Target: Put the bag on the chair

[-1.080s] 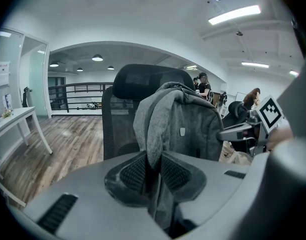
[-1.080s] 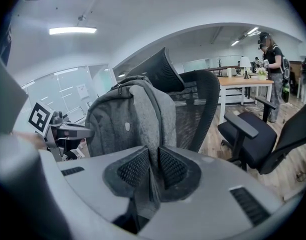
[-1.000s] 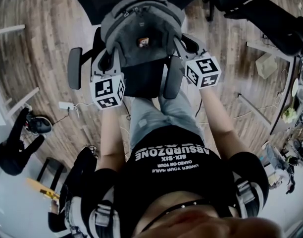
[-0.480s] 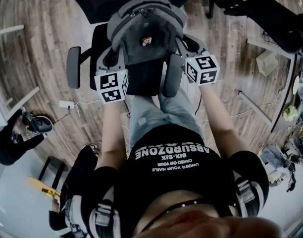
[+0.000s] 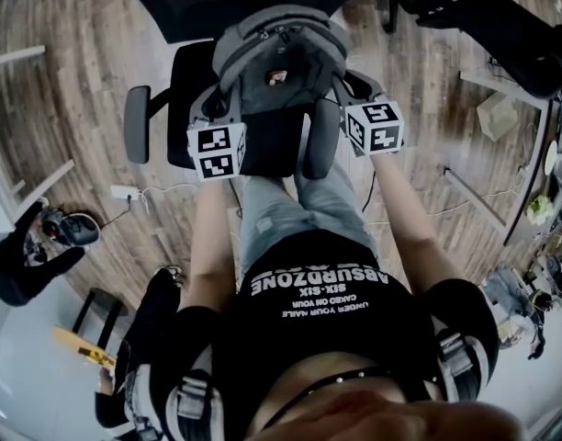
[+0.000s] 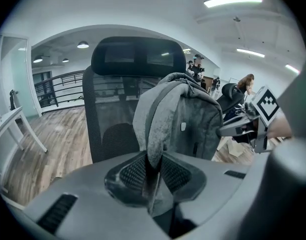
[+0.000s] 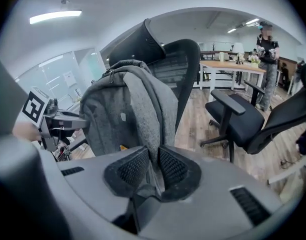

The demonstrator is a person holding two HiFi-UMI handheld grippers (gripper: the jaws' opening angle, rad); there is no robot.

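At upper centre, the bag (image 5: 276, 72) is held level at the chair (image 5: 187, 85); its straps (image 6: 155, 129) are pinched in left tool (image 6: 153, 166) and right tool (image 7: 152, 169).

Bright, even light falls from ceiling strip lamps (image 6: 233, 0), at one o'clock in the left gripper view and ten o'clock in the right. Fisheye bending and dark corners ring every view. The grey backpack (image 6: 188, 119) is sharp, shadows soft.
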